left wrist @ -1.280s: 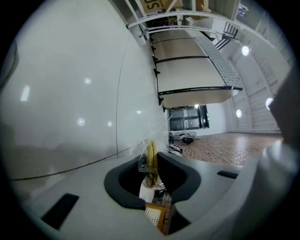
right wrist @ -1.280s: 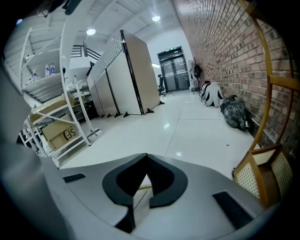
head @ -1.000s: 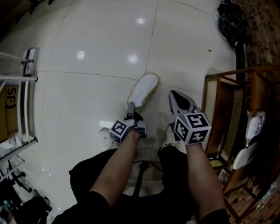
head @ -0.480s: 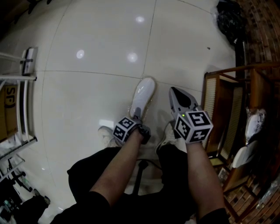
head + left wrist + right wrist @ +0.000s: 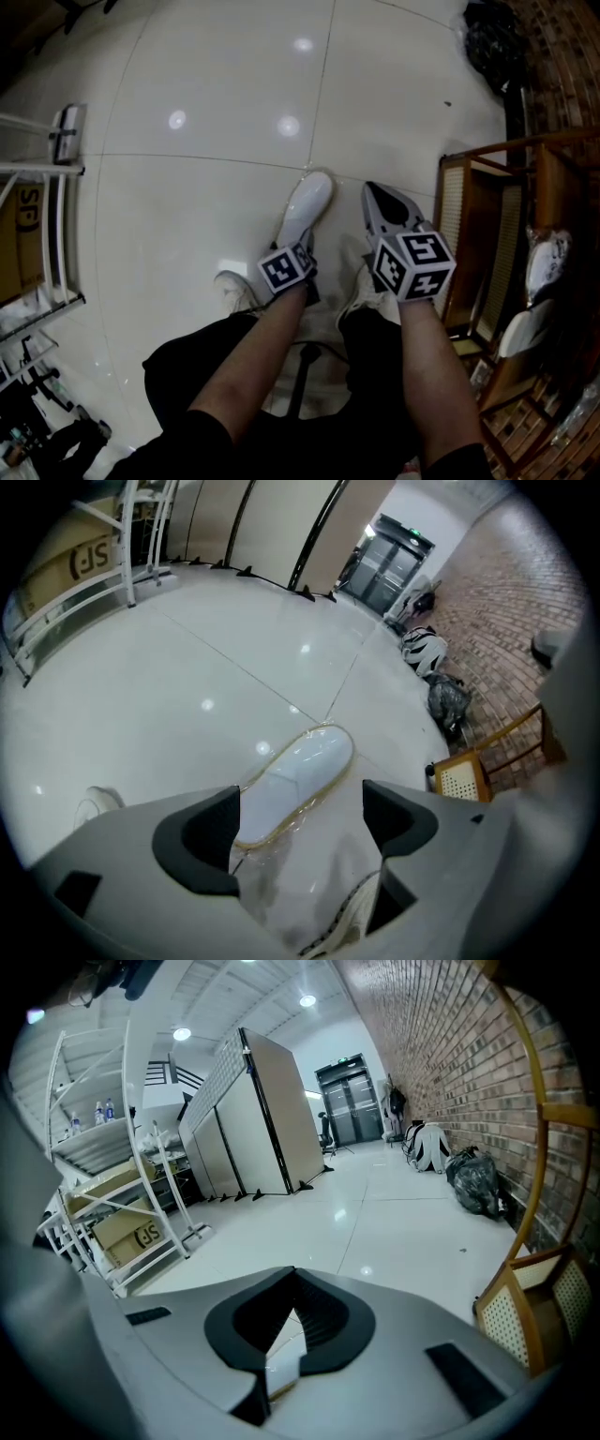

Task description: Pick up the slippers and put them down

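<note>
A white slipper (image 5: 308,204) with a tan rim lies flat on the glossy tiled floor. My left gripper (image 5: 300,251) hangs just over its heel end, pointing steeply down. In the left gripper view the slipper (image 5: 298,778) stretches away between the jaws. The left gripper (image 5: 300,810) is opening, and its dark pads (image 5: 202,841) stand wide and press on nothing. My right gripper (image 5: 377,204) hovers to the right of that slipper. In the right gripper view its tips (image 5: 292,1279) meet, and a strip of a second white slipper (image 5: 279,1356) is pinched between the pads.
A wooden cane-panel chair (image 5: 469,253) stands close on the right. A metal rack (image 5: 58,178) with boxes lines the left. Dark bags (image 5: 492,47) lie by the brick wall. The person's white sneakers (image 5: 234,286) are under the grippers, one (image 5: 349,919) just behind the left jaws.
The left gripper rolled and moved right and down a little. Its jaws went from shut on the tilted slipper to wide open, and the slipper now lies flat. The right gripper kept still.
</note>
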The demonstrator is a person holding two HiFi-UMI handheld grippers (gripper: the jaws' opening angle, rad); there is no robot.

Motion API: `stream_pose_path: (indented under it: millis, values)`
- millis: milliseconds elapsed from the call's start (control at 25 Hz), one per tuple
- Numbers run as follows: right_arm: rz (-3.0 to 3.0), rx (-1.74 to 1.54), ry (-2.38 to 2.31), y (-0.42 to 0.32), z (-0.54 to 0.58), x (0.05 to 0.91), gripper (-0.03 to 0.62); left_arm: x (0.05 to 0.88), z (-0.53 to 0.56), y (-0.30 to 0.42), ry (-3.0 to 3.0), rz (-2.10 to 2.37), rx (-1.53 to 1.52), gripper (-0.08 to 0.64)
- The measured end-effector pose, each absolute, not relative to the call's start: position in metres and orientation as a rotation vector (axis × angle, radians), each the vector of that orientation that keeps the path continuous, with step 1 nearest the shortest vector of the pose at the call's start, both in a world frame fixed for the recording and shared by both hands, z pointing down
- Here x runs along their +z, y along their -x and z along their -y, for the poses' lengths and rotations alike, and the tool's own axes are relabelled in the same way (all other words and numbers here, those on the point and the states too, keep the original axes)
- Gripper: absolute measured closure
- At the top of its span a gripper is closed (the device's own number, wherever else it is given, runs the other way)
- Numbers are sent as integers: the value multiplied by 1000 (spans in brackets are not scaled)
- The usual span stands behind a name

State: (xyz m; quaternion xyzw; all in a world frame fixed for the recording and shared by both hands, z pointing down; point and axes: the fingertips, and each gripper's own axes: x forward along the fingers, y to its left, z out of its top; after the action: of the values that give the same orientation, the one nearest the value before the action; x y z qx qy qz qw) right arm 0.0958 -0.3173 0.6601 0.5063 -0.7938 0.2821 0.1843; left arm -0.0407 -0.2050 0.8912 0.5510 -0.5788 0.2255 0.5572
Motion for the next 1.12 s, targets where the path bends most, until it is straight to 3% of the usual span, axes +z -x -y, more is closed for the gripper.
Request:
stream_pose_path:
  millis: [440,600,760,960,1120]
  values:
    - [2186,699,-1469,-111,318,646,583,749,317,29,-1683,1370,385,159]
    - [2209,538,-1460,-112,316,619,583,689,341,41,-1868,1376,407,207]
    - [2186,319,-1495,-123,313,583,584,616,357,77,-2063,1419,341,323]
    - [2096,174,-1651,-146,297,514,584,526,332,106,-2173,1477,220,553]
    - [2220,84,-1685,-121,286,439,583,442,322,131,-2309,1551,105,555]
